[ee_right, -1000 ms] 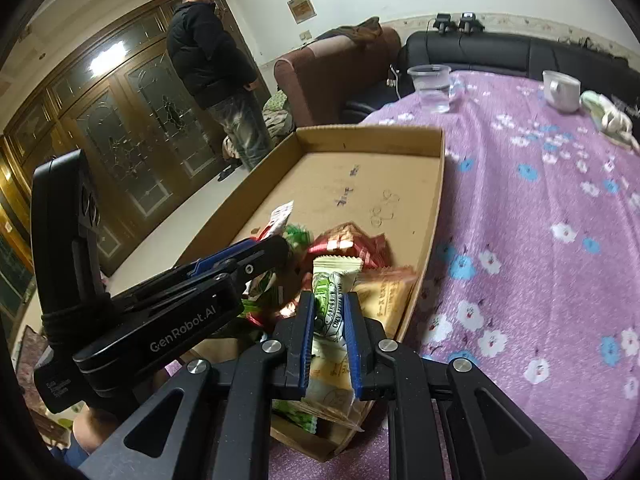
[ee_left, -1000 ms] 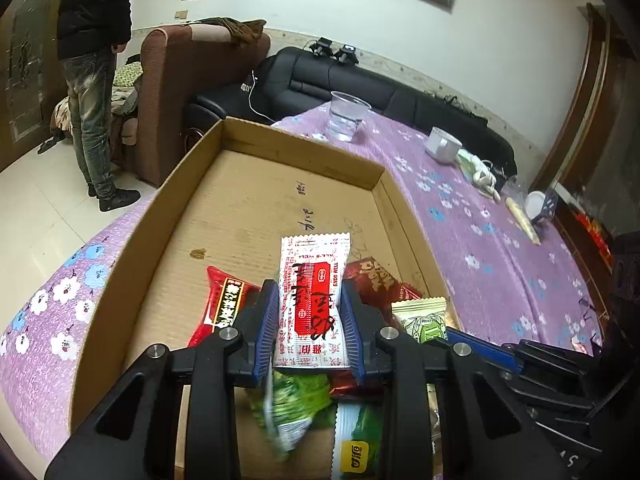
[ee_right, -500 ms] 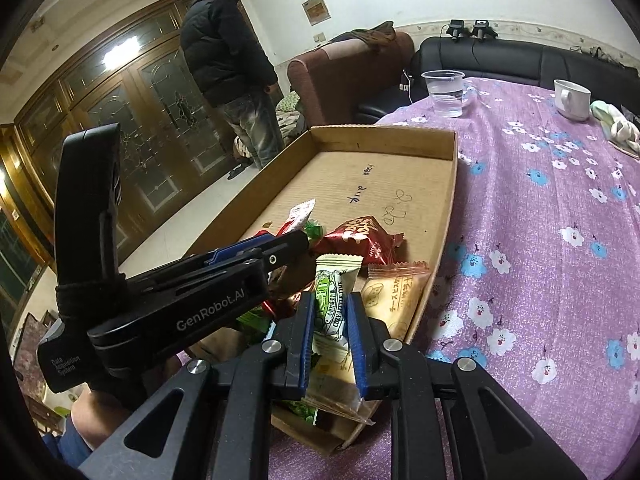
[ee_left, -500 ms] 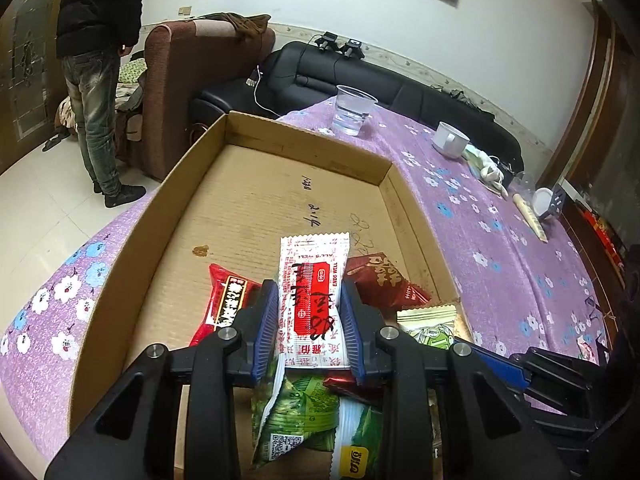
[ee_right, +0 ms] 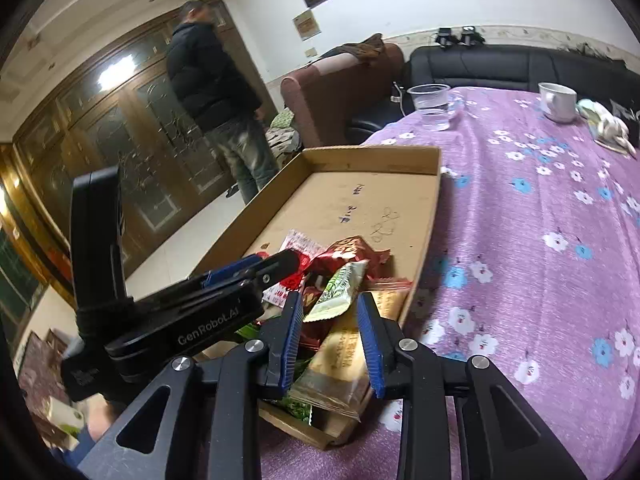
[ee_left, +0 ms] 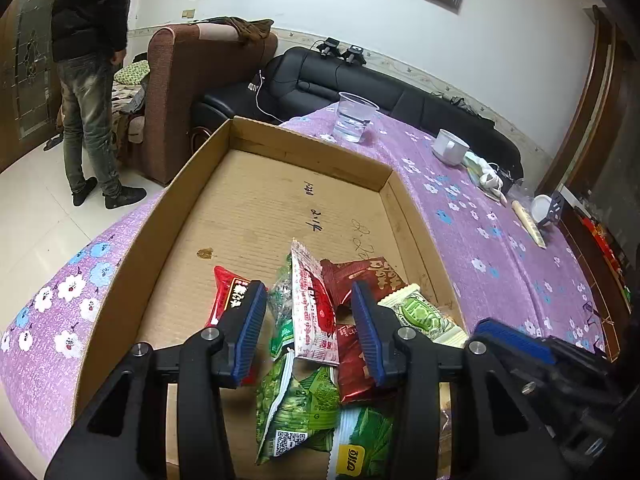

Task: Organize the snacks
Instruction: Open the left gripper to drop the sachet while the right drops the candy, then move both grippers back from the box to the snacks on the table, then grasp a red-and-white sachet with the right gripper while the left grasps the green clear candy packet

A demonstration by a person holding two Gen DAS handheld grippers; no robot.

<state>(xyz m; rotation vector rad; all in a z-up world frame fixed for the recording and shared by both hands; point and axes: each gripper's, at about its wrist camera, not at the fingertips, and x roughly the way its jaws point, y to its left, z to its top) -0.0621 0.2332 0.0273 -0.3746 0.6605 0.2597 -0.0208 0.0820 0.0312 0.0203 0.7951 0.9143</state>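
Note:
A shallow cardboard box (ee_left: 280, 144) lies on the purple flowered tablecloth, with a pile of snack packets at its near end. My left gripper (ee_left: 307, 300) hangs over the pile and its jaws are opening. The red-and-white packet (ee_left: 312, 320) leans tilted between them, free of both pads. A red packet (ee_left: 228, 292), a dark red packet (ee_left: 368, 276) and green packets (ee_left: 296, 400) lie around it. My right gripper (ee_right: 329, 304) is opening too, with the green-and-white packet (ee_right: 340, 292) loose on the pile between its fingers. The left gripper (ee_right: 256, 268) shows beside it.
A plastic cup of water (ee_left: 354, 118) and a white mug (ee_left: 450, 146) stand on the cloth beyond the box. A person (ee_left: 88, 60) stands on the floor to the left, by a brown armchair (ee_left: 188, 80). The box's far half (ee_right: 360, 200) holds nothing.
Both grippers' jaws have spread apart. The red-and-white packet has dropped out of the left grip and tipped onto the pile. The green-and-white packet has left the right pads.

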